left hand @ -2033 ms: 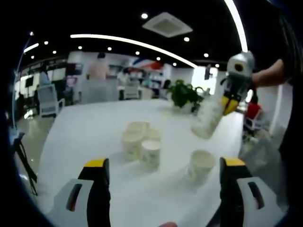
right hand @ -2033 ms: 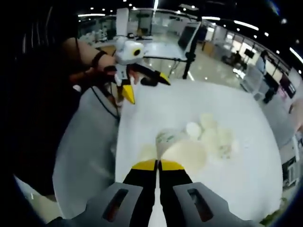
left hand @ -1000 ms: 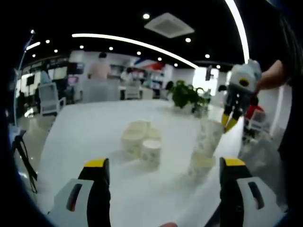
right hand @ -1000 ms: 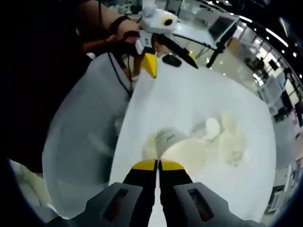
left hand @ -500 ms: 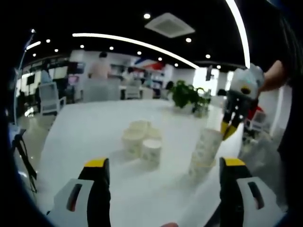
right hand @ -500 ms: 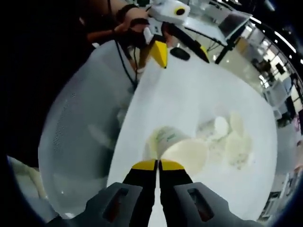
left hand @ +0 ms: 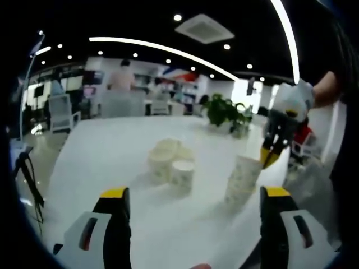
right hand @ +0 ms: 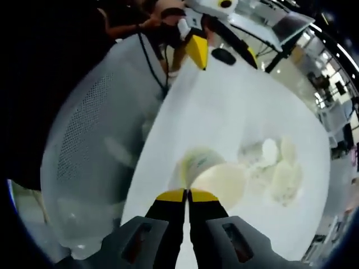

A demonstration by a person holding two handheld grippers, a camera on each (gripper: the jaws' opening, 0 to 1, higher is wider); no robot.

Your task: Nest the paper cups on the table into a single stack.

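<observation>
A short stack of white paper cups (left hand: 242, 180) stands on the white table (left hand: 101, 151) at the right. My right gripper (left hand: 268, 157) comes down on it from above and is shut on its top rim. In the right gripper view the jaws (right hand: 187, 195) meet over the rim of that stack (right hand: 216, 178). A cluster of several loose cups (left hand: 169, 159) sits mid-table, also seen as loose cups (right hand: 277, 168) beyond the stack. My left gripper (left hand: 194, 193) is open, low and short of the cups, holding nothing; it appears as the left gripper (right hand: 223, 55) across the table.
A grey mesh chair (right hand: 84, 140) stands against the table edge beside the stack. A potted plant (left hand: 224, 112) is at the table's far end. Chairs and people (left hand: 123, 78) are in the room behind. A person's hand (left hand: 325, 89) holds the right gripper.
The right gripper came down with its held cups and set them into the single cup on the table, making one stack. The left gripper stayed open and barely moved.
</observation>
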